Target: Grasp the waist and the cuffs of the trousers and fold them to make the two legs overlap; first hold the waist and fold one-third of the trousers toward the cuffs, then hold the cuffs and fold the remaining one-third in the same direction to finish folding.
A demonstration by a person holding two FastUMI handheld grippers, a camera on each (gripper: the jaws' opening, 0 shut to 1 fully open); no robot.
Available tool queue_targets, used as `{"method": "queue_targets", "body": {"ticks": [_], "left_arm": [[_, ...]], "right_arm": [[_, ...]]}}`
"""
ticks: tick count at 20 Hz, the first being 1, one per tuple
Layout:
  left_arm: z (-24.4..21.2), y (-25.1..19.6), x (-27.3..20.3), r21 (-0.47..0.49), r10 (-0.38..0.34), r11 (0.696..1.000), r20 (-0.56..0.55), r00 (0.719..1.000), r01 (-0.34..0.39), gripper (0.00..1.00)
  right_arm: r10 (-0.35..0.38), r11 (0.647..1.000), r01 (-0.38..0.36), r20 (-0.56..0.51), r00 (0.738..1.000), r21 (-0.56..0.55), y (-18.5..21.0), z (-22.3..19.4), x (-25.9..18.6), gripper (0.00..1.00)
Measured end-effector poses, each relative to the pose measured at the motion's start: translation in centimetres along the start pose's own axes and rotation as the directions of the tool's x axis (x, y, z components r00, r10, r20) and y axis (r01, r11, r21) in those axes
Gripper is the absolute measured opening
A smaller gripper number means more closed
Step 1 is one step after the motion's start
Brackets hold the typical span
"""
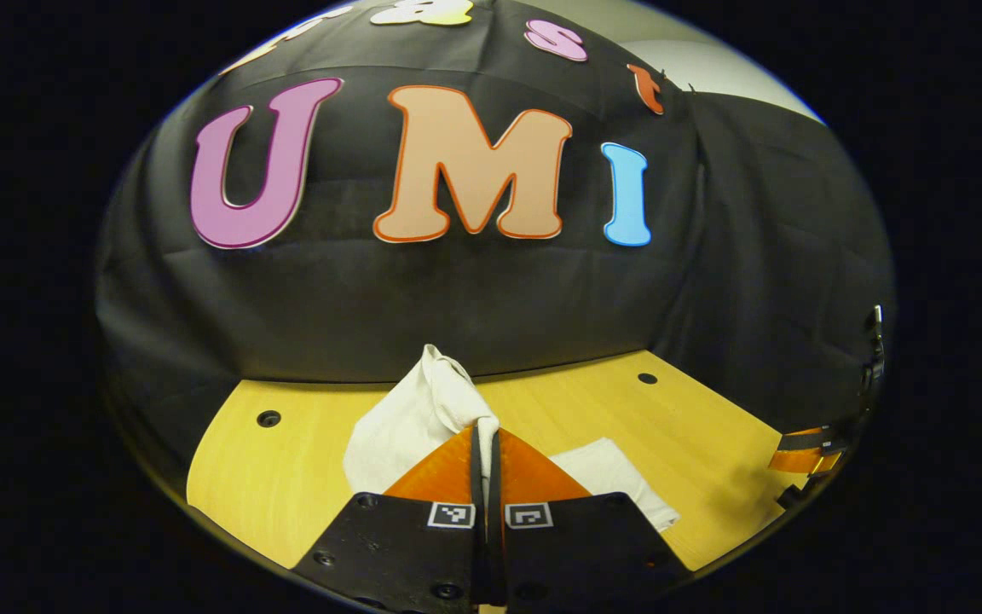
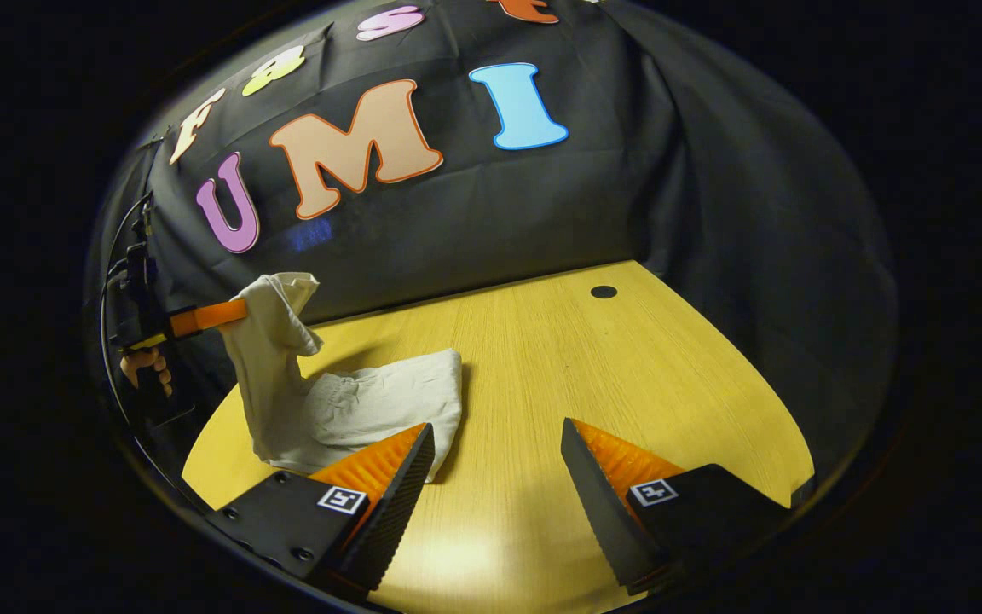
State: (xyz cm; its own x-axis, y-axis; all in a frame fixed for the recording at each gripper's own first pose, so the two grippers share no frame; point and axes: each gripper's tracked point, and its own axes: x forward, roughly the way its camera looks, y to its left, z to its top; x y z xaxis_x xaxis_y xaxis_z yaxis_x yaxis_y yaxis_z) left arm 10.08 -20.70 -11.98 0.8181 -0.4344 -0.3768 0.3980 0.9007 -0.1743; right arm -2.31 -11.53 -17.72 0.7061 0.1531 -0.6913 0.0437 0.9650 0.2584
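Trousers: the pale, off-white trousers (image 2: pixel 355 409) lie bunched on the near left part of the table, soft and creased, with a gathered band of fabric showing along the flat part. One end is lifted off the surface into a limp peak; the rest lies in a rumpled heap.

Left gripper: in the left gripper view the left gripper (image 1: pixel 486 443) has its jaws drawn together with a fold of the cloth (image 1: pixel 423 409) pinched between them, the fabric rising above and to the left of the tips. The right gripper view shows it at the far left (image 2: pixel 222 314), held by a hand (image 2: pixel 146 365), with the raised end of the trousers draped over its fingers.

Right gripper: the right gripper (image 2: pixel 498 439) hangs over the near table with its jaws set wide and nothing between them. The ribbed inner face of its left finger (image 2: pixel 397 477) lies just at the right edge of the cloth heap; whether it touches cannot be told.

Table: the table (image 2: pixel 627 375) is yellow wood with fine straight grain, smooth, with a curved outline and small dark round holes near its far edge.

Wall: the black cloth wall (image 2: pixel 713 188) hangs in loose folds behind the table.
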Motion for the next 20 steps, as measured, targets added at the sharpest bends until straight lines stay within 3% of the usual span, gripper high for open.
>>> {"method": "queue_targets", "body": {"ticks": [11,17,19,20], "left_arm": [[-4.6,-9.1,3.9,0.029,-0.107,0.994,-0.078,0.991,0.109,0.00],[-9.5,-12.4,3.9,0.055,-0.125,0.989,-0.152,0.980,0.134,0.00],[-9.1,-13.3,3.1,0.052,-0.148,0.986,-0.131,0.980,0.155,0.11],[-8.5,-13.4,2.7,0.057,-0.150,0.986,-0.102,0.983,0.156,0.29]], "right_arm": [[-0.010,1.000,0.010,-0.008,1.000,0.000,-3.4,-0.3,-1.0,0.97],[0.032,0.999,-0.032,-0.002,0.999,-0.016,-2.4,0.0,-0.6,0.96],[0.053,0.998,-0.052,0.009,0.999,-0.044,-1.5,0.8,-0.4,0.97],[0.061,0.996,-0.059,0.023,0.998,-0.064,-0.9,1.3,-0.3,0.97]]}}
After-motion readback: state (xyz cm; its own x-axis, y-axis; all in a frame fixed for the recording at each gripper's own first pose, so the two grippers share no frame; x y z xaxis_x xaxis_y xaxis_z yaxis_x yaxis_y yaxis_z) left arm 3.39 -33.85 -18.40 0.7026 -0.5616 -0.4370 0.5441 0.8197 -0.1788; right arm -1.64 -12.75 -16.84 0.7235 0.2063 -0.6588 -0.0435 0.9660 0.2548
